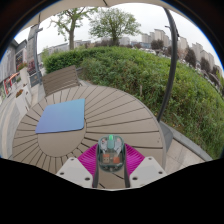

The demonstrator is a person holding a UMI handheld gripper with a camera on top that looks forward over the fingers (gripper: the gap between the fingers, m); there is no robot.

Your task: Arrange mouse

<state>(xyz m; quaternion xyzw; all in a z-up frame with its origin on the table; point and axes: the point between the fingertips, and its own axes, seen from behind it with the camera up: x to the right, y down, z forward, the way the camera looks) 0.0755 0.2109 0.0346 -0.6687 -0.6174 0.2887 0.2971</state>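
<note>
One mouse [111, 151] gripped between the tool's [111, 160] two pink pads, one blue mat [62, 116] beyond, round slatted table [120, 110]

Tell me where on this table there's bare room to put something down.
The round slatted table is mostly bare: a wide stretch runs from the blue mouse pad across to the rim by the hedge, and another beyond the pad. It is crowded only near the tool, where a see-through mouse sits between its fingers.
</note>
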